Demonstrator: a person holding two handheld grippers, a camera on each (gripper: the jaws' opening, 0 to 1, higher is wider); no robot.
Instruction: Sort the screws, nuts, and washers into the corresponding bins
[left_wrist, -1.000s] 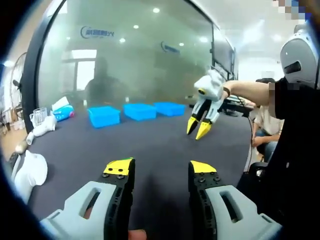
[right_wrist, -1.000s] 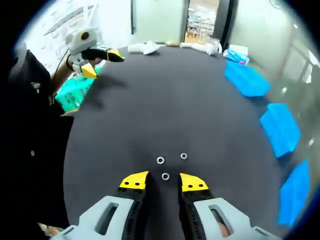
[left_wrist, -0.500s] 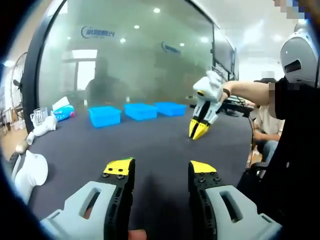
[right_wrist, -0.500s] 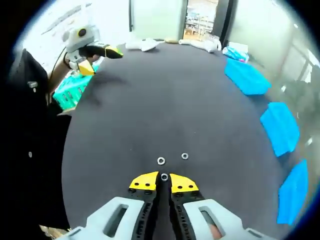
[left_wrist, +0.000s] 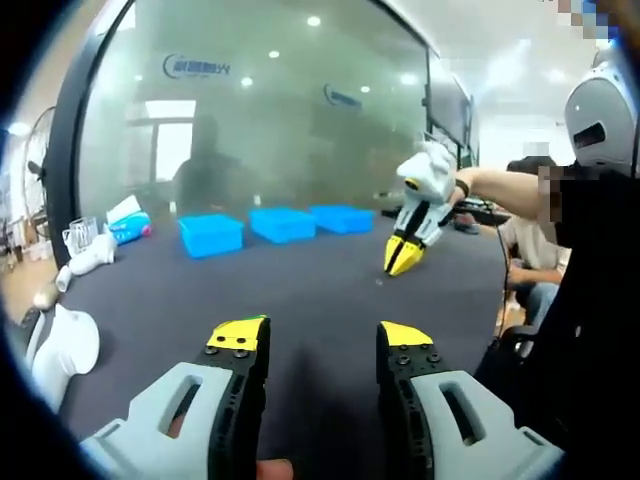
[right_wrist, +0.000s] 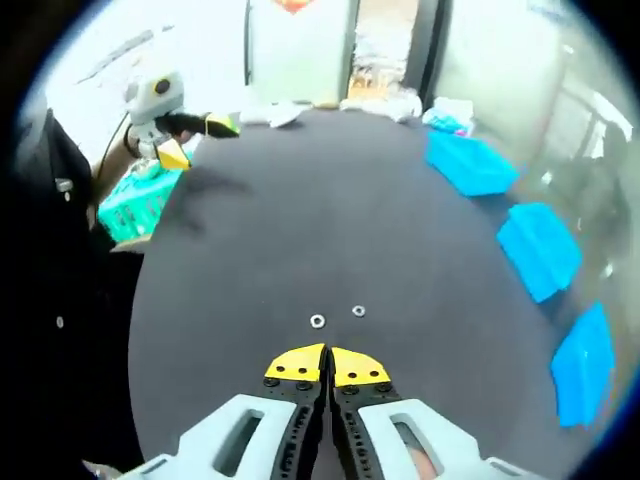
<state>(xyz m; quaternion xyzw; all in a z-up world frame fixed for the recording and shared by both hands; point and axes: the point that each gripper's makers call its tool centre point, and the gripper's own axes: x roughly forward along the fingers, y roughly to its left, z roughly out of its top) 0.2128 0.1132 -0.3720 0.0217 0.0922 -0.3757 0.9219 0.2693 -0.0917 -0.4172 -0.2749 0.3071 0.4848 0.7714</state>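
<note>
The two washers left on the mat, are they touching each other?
Apart. The right gripper view shows bare dark mat between the left washer and the right washer, just beyond the right gripper.

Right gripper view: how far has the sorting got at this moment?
Early, by the look of it. No part can be seen inside the three blue bins. The right gripper has its jaws together above the mat; whether it holds a washer can't be seen. Two washers lie on the dark table. The left gripper is open.
</note>
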